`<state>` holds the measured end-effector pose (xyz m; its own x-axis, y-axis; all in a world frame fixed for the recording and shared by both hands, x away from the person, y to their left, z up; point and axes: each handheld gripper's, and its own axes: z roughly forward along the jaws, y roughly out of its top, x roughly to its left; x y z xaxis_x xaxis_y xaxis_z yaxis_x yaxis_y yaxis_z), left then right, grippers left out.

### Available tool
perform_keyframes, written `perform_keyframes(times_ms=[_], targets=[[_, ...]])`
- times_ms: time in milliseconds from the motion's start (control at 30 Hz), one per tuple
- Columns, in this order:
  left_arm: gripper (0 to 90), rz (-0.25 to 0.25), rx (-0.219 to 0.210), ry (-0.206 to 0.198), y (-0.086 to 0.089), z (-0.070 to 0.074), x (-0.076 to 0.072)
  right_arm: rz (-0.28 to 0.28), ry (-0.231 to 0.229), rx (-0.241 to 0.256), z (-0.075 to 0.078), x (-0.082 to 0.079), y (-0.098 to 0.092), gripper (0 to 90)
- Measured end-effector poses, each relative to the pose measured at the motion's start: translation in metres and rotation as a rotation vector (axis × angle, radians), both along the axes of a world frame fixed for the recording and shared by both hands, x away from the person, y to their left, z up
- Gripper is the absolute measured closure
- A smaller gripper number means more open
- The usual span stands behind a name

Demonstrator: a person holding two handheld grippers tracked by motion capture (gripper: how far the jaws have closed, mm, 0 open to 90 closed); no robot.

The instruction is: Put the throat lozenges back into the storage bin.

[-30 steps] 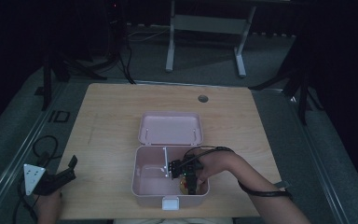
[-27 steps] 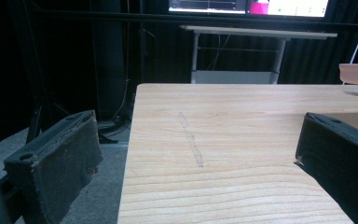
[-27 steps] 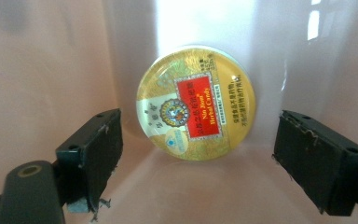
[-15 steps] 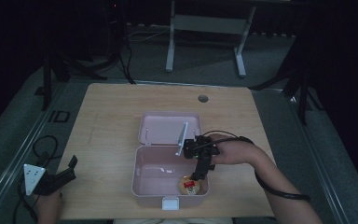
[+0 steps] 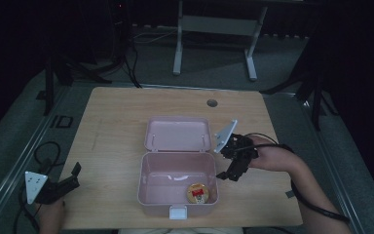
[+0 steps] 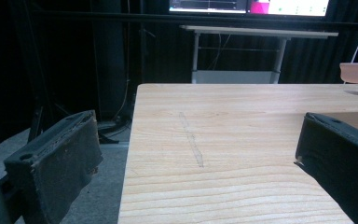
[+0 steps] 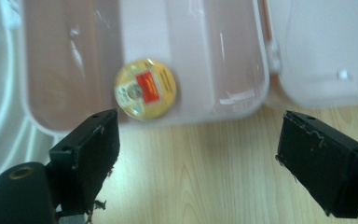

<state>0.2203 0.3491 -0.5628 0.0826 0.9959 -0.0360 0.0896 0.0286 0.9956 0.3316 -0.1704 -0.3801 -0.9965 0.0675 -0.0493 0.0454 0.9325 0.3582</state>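
Two hand-held grippers are in my hands, both with jaws spread and nothing between them. My right hand-held gripper (image 5: 230, 165) hangs over the bench (image 5: 117, 122) just to the right of the pink box (image 5: 148, 187), clear of its wall. That box sits open near my edge of the bench, its lid (image 5: 177, 134) laid back flat behind it. One round yellow tin with a red label (image 5: 197, 193) lies on the box floor, toward the near right corner; in the right gripper view the tin (image 7: 145, 88) shows beyond the left jaw. My left hand-held gripper (image 5: 63, 183) rests low at the bench's near left corner, well apart from the box, looking along the bare wood.
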Motion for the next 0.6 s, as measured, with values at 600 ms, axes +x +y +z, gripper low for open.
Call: perform_keyframes(times_ms=[600], targets=[[0.4,0.0,0.001,0.0,0.0,0.0,0.0,-0.293,-0.066,0.155,-0.094,0.017,-0.081,11.8]])
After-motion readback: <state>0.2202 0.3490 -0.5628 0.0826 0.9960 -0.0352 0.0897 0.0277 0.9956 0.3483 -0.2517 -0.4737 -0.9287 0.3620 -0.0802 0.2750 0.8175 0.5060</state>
